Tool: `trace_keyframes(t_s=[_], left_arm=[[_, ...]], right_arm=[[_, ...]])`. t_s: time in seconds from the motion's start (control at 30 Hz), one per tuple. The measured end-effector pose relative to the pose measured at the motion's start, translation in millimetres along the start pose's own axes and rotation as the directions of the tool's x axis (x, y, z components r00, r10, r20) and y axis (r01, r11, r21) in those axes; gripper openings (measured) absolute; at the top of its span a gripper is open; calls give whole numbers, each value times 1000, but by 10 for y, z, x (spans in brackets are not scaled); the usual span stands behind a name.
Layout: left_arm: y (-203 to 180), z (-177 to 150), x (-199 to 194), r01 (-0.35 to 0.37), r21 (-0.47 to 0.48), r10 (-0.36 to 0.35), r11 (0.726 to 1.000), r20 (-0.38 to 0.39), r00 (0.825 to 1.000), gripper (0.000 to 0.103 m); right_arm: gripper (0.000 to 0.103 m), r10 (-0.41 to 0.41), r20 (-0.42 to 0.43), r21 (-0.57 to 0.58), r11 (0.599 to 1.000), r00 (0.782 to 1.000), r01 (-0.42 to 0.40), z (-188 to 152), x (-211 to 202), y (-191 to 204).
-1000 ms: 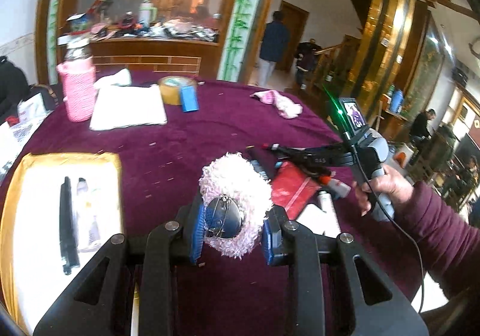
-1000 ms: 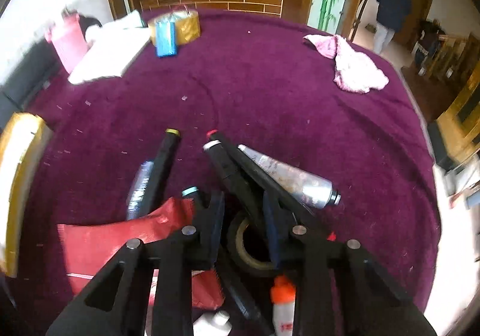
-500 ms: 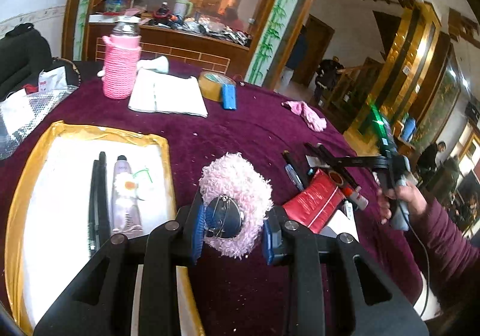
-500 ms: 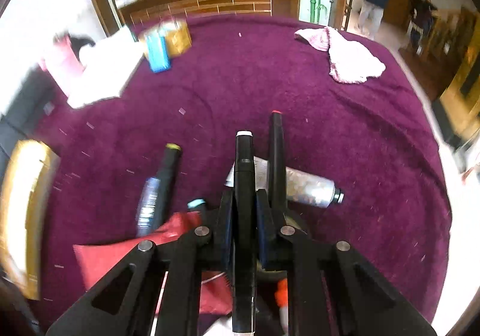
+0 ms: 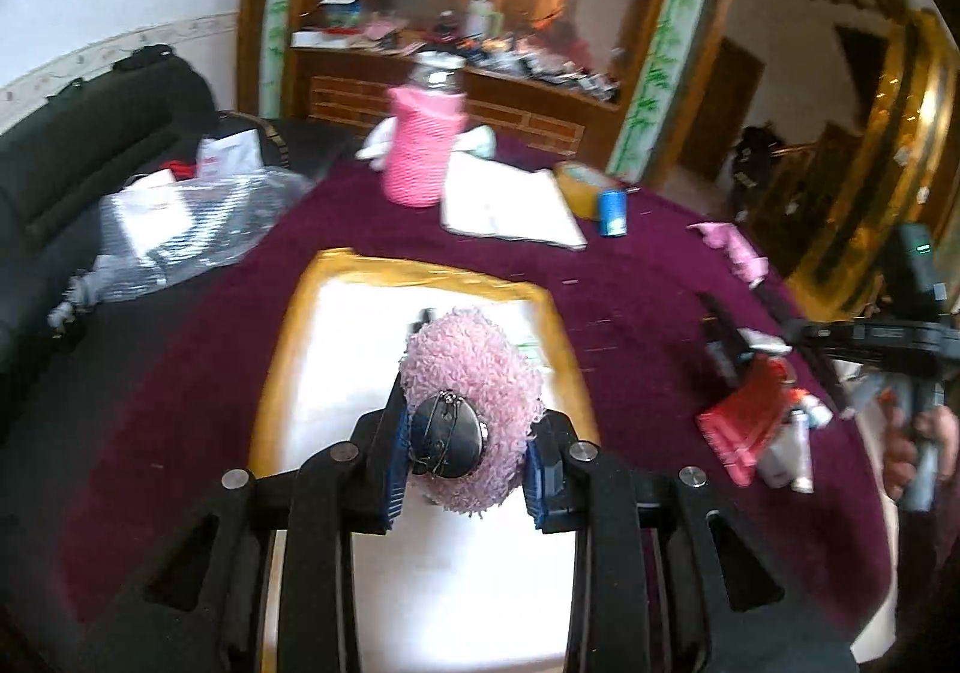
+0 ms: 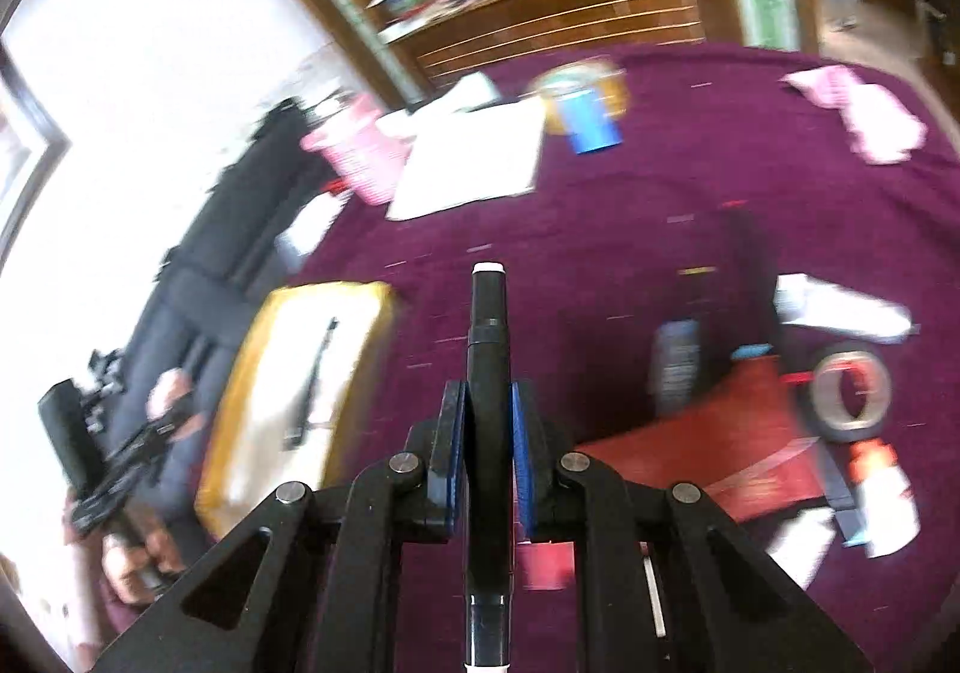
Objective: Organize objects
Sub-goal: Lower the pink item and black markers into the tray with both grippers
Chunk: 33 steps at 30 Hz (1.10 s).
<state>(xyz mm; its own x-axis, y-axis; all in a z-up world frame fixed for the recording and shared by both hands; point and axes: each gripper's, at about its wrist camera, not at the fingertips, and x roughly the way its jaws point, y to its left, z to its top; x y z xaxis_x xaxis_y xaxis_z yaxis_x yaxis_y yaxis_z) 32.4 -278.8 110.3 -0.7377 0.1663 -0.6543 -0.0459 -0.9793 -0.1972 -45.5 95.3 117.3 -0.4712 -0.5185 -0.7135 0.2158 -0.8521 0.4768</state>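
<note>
My left gripper (image 5: 468,457) is shut on a fluffy pink puff (image 5: 474,367) with a round metal clasp, held above the white inside of a gold-rimmed tray (image 5: 420,277). The puff hides most of what lies in the tray. My right gripper (image 6: 487,433) is shut on a black marker (image 6: 487,349) with a white tip, which points away along the fingers, lifted over the purple tablecloth (image 6: 690,181). The same tray (image 6: 237,391) shows to the left in the right wrist view, with a thin dark item in it. The right gripper (image 5: 828,349) also appears at the right edge of the left wrist view.
A pile to the right holds a red pouch (image 6: 720,445), a tape roll (image 6: 849,391), a dark tube (image 6: 678,355) and small bottles. Further back lie a white notebook (image 5: 510,205), a pink knitted bottle (image 5: 423,144), yellow tape with a blue battery (image 5: 612,205) and a pink cloth (image 6: 864,114). A dark sofa (image 5: 90,156) stands left.
My left gripper swung left with the puff, from over the cloth to above the tray. My right gripper closed on the black marker, lifted it from the pile and turned left.
</note>
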Motion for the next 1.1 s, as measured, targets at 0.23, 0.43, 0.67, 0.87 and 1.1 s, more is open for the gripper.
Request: trace_keyframes(t_s=[0.23,0.43,0.67,0.87,1.1], left_arm=[[230,114,411,-85,60,90,995,-87,992,28],[278,219,906,-95,106,111,990,-163,980,28],[432,235,1309,-105,83,122,991,-244,962,28],[388,244,1311,-120,105,141,987,-224,964,29],[458,249,1209,-63,58,76,996,-250,965,36]], right_arm=[[13,126,-98,-4,992,987,-127,-4,728,775],[13,187,-183,82,981,965,-174,14,1482,1122],[13,237,-213,239,953,948,-184,110,2192,1230],[13,199,-211,246,958,957,-145,157,2423,1303],[13,165,-223,234,966,961,-112,148,2506,1309]])
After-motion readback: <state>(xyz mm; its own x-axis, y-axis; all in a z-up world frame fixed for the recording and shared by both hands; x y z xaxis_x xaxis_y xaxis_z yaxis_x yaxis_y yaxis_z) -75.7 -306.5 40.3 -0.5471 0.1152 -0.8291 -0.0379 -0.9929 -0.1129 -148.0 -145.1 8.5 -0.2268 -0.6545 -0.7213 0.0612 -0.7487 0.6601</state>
